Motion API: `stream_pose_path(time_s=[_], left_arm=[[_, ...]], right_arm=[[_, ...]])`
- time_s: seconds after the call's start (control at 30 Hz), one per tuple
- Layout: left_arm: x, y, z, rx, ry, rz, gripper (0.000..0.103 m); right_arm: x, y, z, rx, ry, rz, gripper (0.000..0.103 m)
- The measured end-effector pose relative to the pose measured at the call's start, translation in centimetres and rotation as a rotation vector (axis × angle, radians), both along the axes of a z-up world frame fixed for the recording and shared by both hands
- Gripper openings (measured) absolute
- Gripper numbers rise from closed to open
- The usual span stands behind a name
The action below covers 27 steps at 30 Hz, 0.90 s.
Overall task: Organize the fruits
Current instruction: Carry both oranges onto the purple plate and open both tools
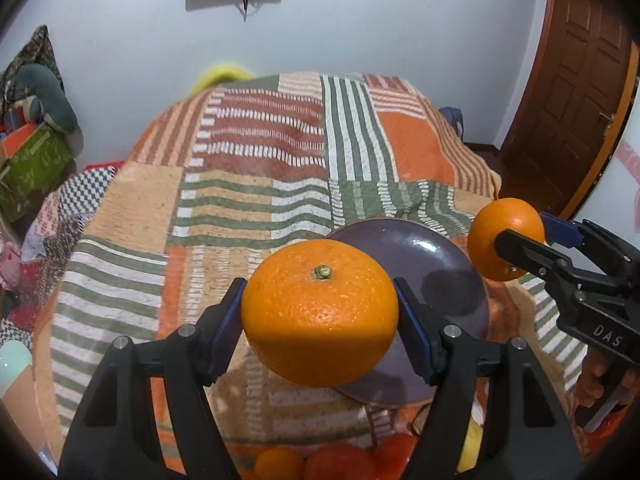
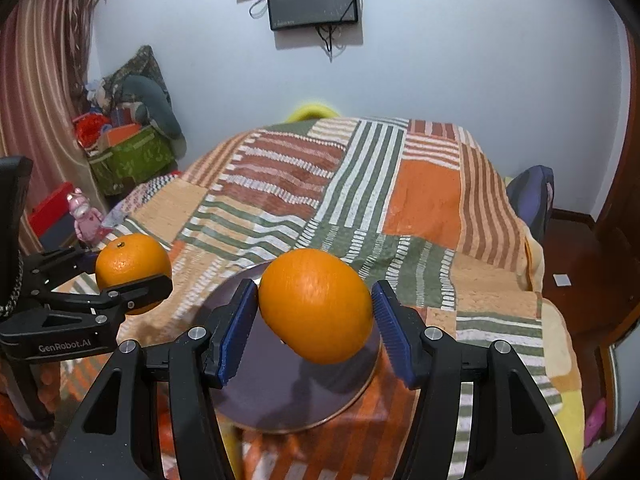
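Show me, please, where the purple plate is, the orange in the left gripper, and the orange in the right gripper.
purple plate (image 2: 280,392): right wrist view, bare inner surface.
left gripper's orange (image 1: 320,312): left wrist view, front peel.
right gripper's orange (image 2: 316,304): right wrist view, middle peel.

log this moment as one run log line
left gripper: holds orange | right gripper: holds second orange | purple plate: bare, below

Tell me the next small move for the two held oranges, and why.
Probably lower the right gripper and set its orange on the purple plate, which lies bare directly beneath it. The left gripper grips its own orange near the plate's edge, so it can follow once the first fruit is down.
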<state>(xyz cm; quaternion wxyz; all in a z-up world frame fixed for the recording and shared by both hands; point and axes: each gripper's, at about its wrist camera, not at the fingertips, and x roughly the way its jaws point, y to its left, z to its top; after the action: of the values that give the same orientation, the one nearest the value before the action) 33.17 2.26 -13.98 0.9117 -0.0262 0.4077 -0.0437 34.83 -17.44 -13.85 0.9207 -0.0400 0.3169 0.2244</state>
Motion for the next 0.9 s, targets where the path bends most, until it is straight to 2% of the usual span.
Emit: stream_pose_path(time_s=[0.33, 0.4, 0.43, 0.6, 0.7, 0.77, 0.9], left_arm=[[4.7, -1.1, -3.4, 0.002, 0.127, -0.055, 0.07], [5.3, -1.6, -4.1, 0.02, 0.143, -0.065, 0.07], [5.6, -1.8, -4.4, 0.023, 0.15, -0.07, 0.07], [6.7, -2.1, -6.3, 0.007, 0.22, -0.078, 0.07], [6.9, -2.2, -6.9, 0.011, 0.241, -0.084, 0.07], [7.0, -2.2, -6.8, 0.011, 0.247, -0.089, 0.07], [6.9, -2.1, -6.7, 0.02, 0.249, -0.091, 0.07]], right_arm=[[3.8, 1.5, -2.9, -0.06, 0.076, 0.03, 0.051], [4.4, 1.6, -3.2, -0.06, 0.088, 0.039, 0.03], [4.7, 1.6, -3.1, -0.049, 0.105, 0.048, 0.025], [5.3, 2.3, -3.1, -0.055, 0.12, 0.087, 0.025], [5.0, 2.6, -3.2, -0.07, 0.128, 0.096, 0.033], [5.1, 2.4, -3.5, -0.069, 0.137, 0.092, 0.044], [4.7, 2.2, -3.8, -0.065, 0.145, 0.086, 0.05]])
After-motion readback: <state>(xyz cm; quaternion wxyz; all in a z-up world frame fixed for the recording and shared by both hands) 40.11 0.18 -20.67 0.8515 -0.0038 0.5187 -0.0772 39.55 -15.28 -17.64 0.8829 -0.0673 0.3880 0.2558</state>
